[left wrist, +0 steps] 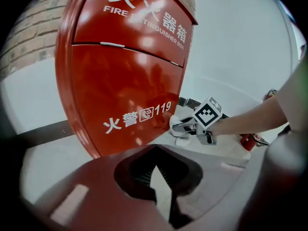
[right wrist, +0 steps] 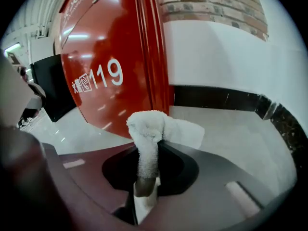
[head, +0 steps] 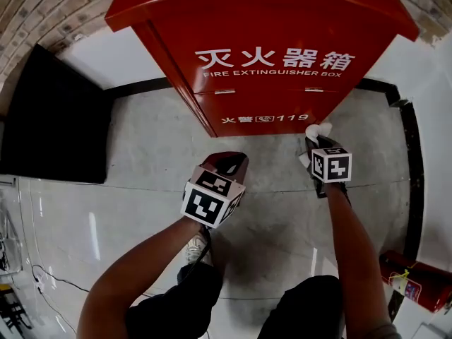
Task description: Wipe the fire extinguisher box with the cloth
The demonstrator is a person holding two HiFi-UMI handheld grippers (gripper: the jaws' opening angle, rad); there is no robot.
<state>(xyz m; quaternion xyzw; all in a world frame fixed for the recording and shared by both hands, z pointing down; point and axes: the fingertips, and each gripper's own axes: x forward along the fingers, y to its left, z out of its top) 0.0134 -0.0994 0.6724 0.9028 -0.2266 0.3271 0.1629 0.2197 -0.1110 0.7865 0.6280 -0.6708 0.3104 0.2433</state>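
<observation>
Now pinching the cloth (right wrist: pixel 153 129) in the right gripper (right wrist: pixel 144 176), jaws narrowed onto a twisted stem of it, with a fluffy white tuft flopping out past the tips and off to the right. Pointing down and forward at the box (head: pixel 268 62), toward its lower right corner beside the "119" print, holding the tuft just short of the red front. Seemingly not yet touching, going by the right gripper view. Hovering the left gripper (head: pixel 227 162) lower and further left, jaws drawn together at the tips, carrying nothing, well apart from the box. Facing that box head-on: red, glossy, standing on the grey floor (head: pixel 155 140) against the white wall (head: pixel 120 58), just ahead of both grippers.

Judging the step in hand as bringing cloth to metal for a first pass. Probably best leading with the tuft rather than the jaw tips, sparing the paint from hard plastic. Pressing firmly enough for flattening the tuft against the panel, yet lightly enough for keeping the thin stem from sliding out of the grip. Sweeping in long overlapping strokes across the front, most likely beginning high and working downward, avoiding dragging dirt over wiped areas. Tilting the wrist for following the sloped top and the side. Keeping the left gripper out of the sweep path throughout.
</observation>
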